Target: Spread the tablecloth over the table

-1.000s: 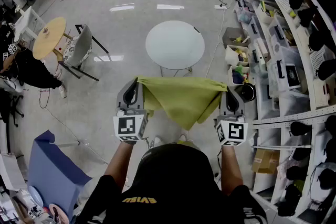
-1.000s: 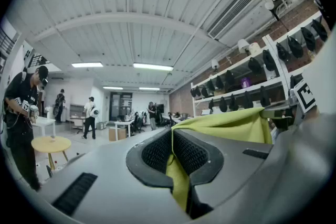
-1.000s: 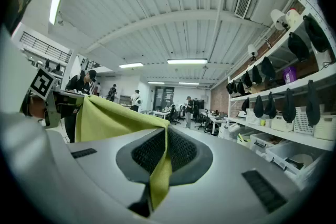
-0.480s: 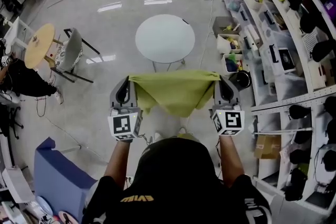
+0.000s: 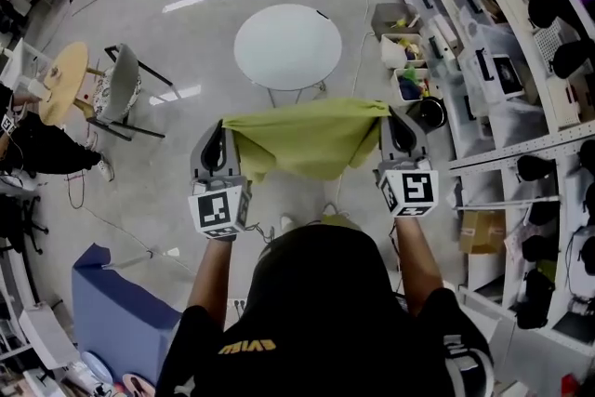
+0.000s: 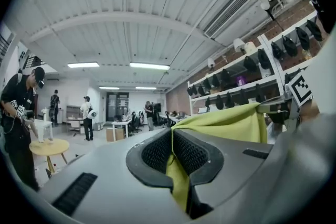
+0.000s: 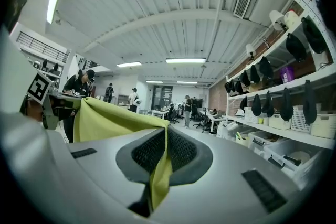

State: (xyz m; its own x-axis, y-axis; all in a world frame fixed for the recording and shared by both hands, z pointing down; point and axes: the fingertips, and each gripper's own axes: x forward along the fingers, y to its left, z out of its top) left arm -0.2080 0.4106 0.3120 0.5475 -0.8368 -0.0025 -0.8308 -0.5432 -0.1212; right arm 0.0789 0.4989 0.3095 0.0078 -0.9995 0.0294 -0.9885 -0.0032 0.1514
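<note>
A yellow-green tablecloth [image 5: 302, 140] hangs stretched between my two grippers, held level in the air in front of the person. My left gripper [image 5: 223, 123] is shut on its left corner, and the cloth [image 6: 231, 124] runs from those jaws to the right. My right gripper [image 5: 389, 112] is shut on the right corner, and the cloth [image 7: 113, 119] trails off to the left. The round white table [image 5: 286, 46] stands on the floor beyond the cloth, bare, with a small dark item at its far right edge.
Shelving with bins, boxes and dark objects [image 5: 483, 60] lines the right side. A grey chair [image 5: 121, 93] and a small round wooden table [image 5: 60, 84] stand at left, with a seated person nearby. A blue seat [image 5: 116, 311] sits at lower left. Other people stand far off.
The round table has shifted slightly up and left in the head view. The cloth stays stretched between both shut grippers, its lower edge hanging a little shorter.
</note>
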